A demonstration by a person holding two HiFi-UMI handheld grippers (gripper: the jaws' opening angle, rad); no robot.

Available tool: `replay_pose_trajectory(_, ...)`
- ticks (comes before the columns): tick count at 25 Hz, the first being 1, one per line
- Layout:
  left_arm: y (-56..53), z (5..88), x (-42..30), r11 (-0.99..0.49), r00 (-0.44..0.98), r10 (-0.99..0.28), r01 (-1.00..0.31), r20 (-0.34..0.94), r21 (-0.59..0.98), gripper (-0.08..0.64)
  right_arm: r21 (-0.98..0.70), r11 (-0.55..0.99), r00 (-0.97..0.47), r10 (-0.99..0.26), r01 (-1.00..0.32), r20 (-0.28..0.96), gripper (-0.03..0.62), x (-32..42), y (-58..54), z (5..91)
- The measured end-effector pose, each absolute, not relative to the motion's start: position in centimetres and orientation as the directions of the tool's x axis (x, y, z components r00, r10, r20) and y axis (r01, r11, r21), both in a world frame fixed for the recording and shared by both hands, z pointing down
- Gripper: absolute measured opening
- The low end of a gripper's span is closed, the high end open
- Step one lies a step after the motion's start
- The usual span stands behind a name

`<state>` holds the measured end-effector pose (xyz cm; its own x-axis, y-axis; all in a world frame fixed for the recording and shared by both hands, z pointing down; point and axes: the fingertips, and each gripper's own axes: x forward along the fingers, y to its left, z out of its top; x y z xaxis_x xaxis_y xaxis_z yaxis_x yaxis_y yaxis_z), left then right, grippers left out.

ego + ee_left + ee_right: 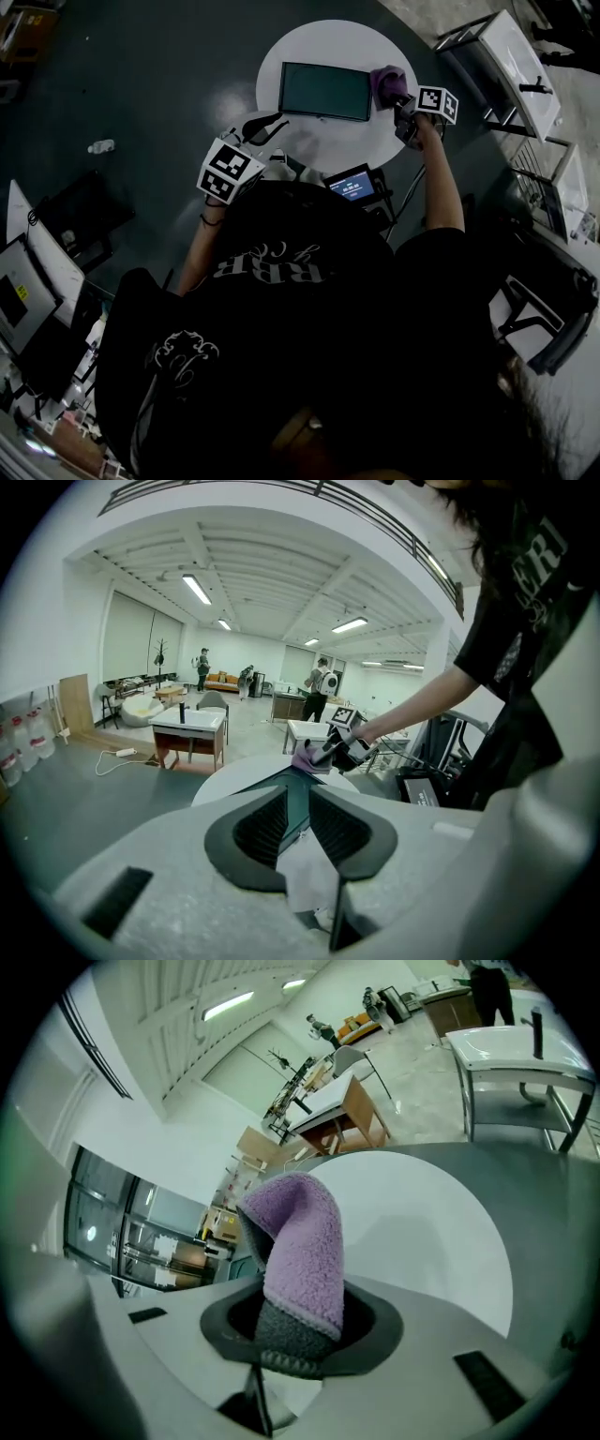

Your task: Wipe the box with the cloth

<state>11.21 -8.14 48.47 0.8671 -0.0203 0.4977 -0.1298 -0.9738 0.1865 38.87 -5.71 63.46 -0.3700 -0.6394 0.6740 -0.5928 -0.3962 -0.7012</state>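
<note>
A flat dark green box lies on a round white table. At the box's right end is a purple cloth, with my right gripper shut on it. In the right gripper view the cloth stands up out of the jaws and folds over above the table. My left gripper hovers at the table's near left edge, apart from the box. Its jaws stand nearly together with nothing between them. Beyond them the left gripper view shows the box and the cloth.
A small device with a lit screen sits at the table's near edge. A white metal-framed desk stands at the upper right and a black chair at the right. Monitors stand at the left.
</note>
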Motion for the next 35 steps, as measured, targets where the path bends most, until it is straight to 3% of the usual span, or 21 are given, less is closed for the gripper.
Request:
replay_pose_trajectory(10, -7.8, 48.4, 10.7, -0.980, 0.877, 0.038, -0.062, 0.479, 0.191, 0.065, -0.689, -0.477, -0.283, -0.669, -0.545, 0.687, 0.109, 38.3, -2.0, 63.5)
replay_pose_trajectory(35, -7.5, 50.4, 7.9, -0.973, 0.861, 0.178, 0.084, 0.477, 0.213, 0.065, -0.421, -0.503, -0.257, -0.364, -0.755, 0.895, 0.109, 28.6, 9.5, 67.9)
